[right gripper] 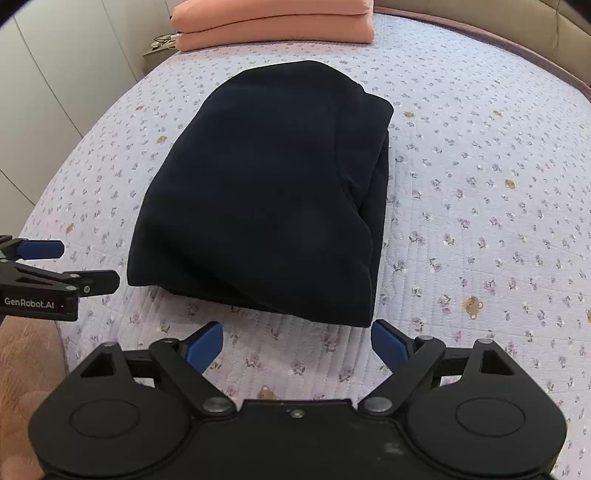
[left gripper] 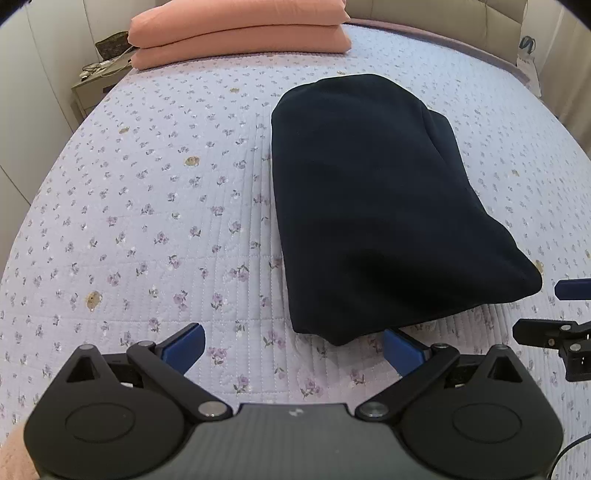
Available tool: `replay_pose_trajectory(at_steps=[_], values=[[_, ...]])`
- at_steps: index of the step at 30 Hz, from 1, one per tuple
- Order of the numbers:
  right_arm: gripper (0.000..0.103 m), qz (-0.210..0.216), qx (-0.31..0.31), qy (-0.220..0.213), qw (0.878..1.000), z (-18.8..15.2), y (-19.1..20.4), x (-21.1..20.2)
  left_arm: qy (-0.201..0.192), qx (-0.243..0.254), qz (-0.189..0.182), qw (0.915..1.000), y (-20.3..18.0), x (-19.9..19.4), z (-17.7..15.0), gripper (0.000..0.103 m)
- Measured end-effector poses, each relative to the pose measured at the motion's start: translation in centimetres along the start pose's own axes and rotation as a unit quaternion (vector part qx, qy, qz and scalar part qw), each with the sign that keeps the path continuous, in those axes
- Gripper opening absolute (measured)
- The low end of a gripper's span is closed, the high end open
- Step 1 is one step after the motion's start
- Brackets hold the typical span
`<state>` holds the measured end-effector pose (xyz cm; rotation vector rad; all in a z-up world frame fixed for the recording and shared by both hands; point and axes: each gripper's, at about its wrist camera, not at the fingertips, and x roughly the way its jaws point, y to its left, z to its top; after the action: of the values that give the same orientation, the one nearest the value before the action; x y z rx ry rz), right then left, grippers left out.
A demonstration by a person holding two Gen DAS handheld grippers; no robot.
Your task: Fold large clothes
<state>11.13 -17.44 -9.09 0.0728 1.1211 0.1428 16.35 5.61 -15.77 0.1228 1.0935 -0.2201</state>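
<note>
Left wrist view: a folded dark navy garment is seen on the floral quilt, short of the peach bedding. Both the left gripper and right gripper are held spread, empty. Soft, bulky fabric (likely fleece) is best pinched at its near edge.

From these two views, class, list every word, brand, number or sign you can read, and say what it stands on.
"GenRobot.AI": white lettering on the black body of the left gripper, seen in the right wrist view.
Bag by the headboard: blue mark, too blurred to read.
Nothing else legible.
</note>
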Motion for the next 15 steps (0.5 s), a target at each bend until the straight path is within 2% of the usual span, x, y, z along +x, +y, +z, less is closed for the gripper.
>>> replay_pose_trajectory(at_steps=[15], values=[[0.102, 0.002, -0.008, 0.006, 1.000, -0.16, 0.36, 0.01, -0.002, -0.002, 0.003, 1.0000, 0.05, -0.01, -0.08, 0.103]])
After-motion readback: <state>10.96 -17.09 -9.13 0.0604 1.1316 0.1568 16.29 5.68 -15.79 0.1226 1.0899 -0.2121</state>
